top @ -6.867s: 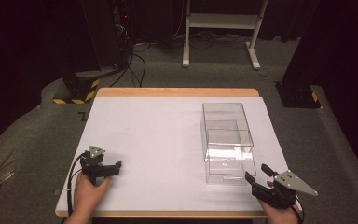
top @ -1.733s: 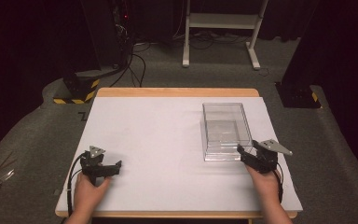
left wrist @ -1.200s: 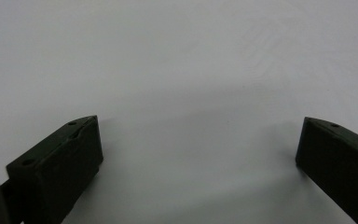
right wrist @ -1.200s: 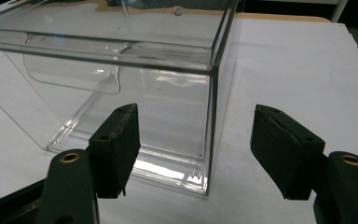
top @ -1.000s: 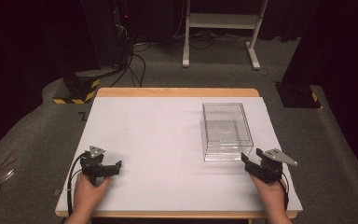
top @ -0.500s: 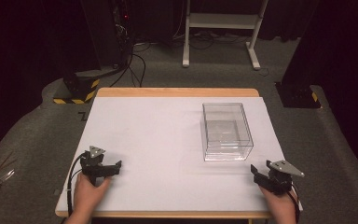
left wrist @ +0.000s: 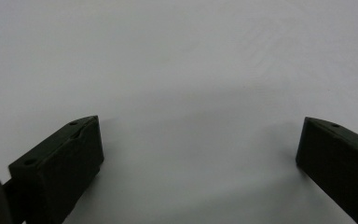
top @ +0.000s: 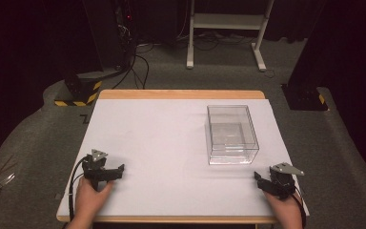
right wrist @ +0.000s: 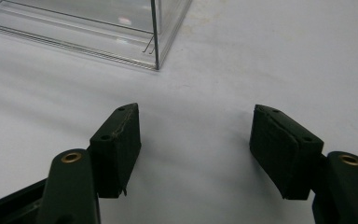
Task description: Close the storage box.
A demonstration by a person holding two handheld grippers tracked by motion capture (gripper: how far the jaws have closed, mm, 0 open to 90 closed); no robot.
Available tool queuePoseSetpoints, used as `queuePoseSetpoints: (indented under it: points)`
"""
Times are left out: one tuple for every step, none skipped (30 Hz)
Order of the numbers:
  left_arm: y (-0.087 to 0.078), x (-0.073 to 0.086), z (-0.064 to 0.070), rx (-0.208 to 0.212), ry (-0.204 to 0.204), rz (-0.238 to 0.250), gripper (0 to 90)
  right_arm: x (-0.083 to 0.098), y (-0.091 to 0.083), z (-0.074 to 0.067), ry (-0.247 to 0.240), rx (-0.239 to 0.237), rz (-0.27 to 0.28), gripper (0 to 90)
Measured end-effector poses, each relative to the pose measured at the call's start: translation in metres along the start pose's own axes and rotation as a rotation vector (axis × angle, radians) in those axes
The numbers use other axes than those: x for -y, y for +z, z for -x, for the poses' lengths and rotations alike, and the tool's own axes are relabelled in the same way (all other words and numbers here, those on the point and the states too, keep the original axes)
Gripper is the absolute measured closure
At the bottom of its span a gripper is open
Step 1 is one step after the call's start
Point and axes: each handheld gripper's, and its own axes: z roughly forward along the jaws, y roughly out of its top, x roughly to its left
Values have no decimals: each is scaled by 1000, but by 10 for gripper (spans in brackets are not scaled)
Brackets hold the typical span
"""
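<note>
A clear plastic box [top: 232, 134] stands empty on the right half of the white table top [top: 171, 138]; its near corner [right wrist: 156, 44] appears at the top of the right gripper view. My right gripper [top: 262, 180] rests near the table's front right corner, a little in front of and to the right of the box, open, nothing between its jaws [right wrist: 193, 140]. My left gripper [top: 116, 171] lies near the front left edge, open and empty as well, and the left gripper view has bare white surface between its jaws [left wrist: 200, 149].
The wooden table edge [top: 181, 94] runs along the back. Beyond it on the grey carpet stand a white frame's legs [top: 224, 33], a dark stand with yellow-black tape [top: 83, 88] and cables. A black base [top: 305, 98] sits off the table's right rear corner.
My right gripper has pulled back from the box's front right corner toward the table's front right corner. The box, taller 6.9 s ago, now stands lower. The left gripper stayed put.
</note>
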Motion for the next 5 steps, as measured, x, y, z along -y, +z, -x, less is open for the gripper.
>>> queuePoseSetpoints:
  points:
    - [0,0,0,0,0,0,9,0,0,0,0,0,1,338]
    - [0,0,0,0,0,0,9,0,0,0,0,-2,1,338]
    - [0,0,0,0,0,0,9,0,0,0,0,-3,2,338]
    - [0,0,0,0,-1,0,9,0,0,0,0,-3,2,338]
    - [0,0,0,-1,1,0,8,0,0,0,0,-4,2,338]
